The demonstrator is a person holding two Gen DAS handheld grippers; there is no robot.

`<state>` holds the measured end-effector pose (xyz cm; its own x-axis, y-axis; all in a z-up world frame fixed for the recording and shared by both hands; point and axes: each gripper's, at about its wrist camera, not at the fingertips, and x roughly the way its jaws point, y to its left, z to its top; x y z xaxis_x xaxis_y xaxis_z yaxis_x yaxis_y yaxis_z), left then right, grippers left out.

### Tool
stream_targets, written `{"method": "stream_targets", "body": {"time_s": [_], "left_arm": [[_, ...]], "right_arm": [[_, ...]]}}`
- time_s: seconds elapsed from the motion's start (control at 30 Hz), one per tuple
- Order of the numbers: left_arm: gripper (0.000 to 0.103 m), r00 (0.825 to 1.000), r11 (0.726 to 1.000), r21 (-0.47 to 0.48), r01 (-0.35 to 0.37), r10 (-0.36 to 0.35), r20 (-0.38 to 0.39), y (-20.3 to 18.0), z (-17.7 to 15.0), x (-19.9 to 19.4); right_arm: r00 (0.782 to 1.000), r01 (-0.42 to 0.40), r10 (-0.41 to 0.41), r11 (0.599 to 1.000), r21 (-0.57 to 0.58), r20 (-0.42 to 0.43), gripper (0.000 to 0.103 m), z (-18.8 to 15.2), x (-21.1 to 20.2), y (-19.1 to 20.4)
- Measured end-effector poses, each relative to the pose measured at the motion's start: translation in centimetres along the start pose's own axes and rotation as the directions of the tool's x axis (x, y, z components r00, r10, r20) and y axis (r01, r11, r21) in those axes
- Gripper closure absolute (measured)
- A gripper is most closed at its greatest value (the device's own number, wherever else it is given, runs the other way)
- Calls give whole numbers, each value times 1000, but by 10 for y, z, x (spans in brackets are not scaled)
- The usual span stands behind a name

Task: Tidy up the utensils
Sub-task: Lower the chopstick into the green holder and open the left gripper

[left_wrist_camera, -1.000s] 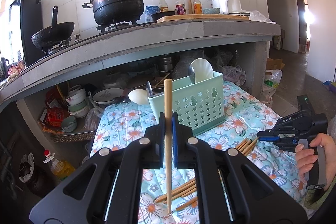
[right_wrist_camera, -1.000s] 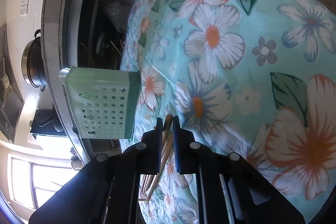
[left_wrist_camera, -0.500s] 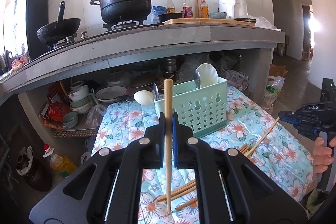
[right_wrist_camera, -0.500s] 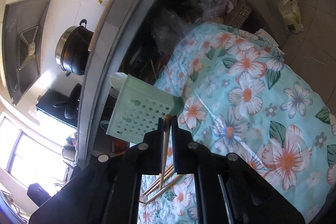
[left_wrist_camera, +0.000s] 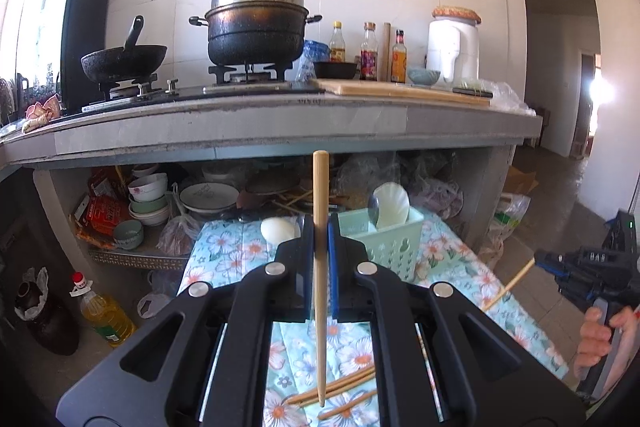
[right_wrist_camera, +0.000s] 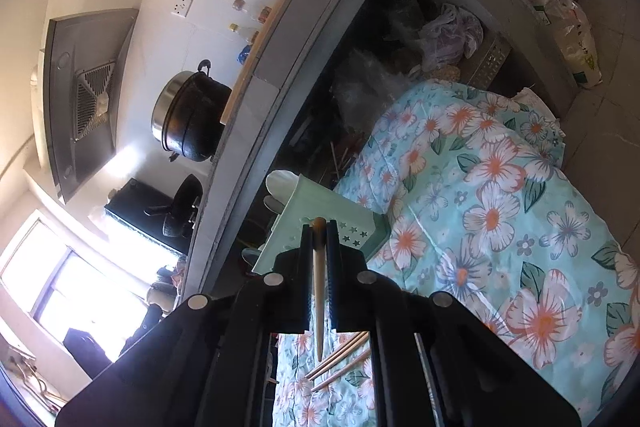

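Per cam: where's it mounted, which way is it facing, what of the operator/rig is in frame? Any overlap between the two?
Left wrist: on the left gripper, level, facing the stove counter; shows its fingers clamping a chopstick, plus the right gripper and hand.
Right wrist: on the right gripper, rolled sideways, facing the floral cloth; shows its fingers clamping another chopstick.
Shared: green utensil caddy, loose chopsticks, black pot.
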<state>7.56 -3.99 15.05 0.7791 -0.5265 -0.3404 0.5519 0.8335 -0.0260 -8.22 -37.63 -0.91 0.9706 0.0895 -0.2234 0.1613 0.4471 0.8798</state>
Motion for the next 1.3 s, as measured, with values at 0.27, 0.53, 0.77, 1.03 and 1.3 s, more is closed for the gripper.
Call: {"method": "stream_targets", "body": {"time_s": [0.27, 0.53, 0.77, 1.03, 1.3], "left_arm": [[98, 993, 991, -127, 31, -16, 119, 11, 66, 30], [98, 969, 990, -134, 52, -17, 245, -8, 116, 90], [98, 984, 988, -153, 32, -5, 176, -17, 99, 169], [95, 999, 984, -177, 16, -11, 33, -11, 46, 208], [69, 1000, 977, -215, -2, 6, 19, 10, 14, 171]], "right_arm": [[999, -22, 23, 999, -34, 41, 96, 21, -19, 5], [999, -18, 20, 999, -31, 44, 96, 27, -16, 3], [999, 16, -15, 999, -36, 37, 96, 32, -9, -1], [999, 34, -33, 998, -44, 38, 96, 35, -8, -2], [998, 49, -44, 994, -95, 52, 96, 34, -14, 16]]}}
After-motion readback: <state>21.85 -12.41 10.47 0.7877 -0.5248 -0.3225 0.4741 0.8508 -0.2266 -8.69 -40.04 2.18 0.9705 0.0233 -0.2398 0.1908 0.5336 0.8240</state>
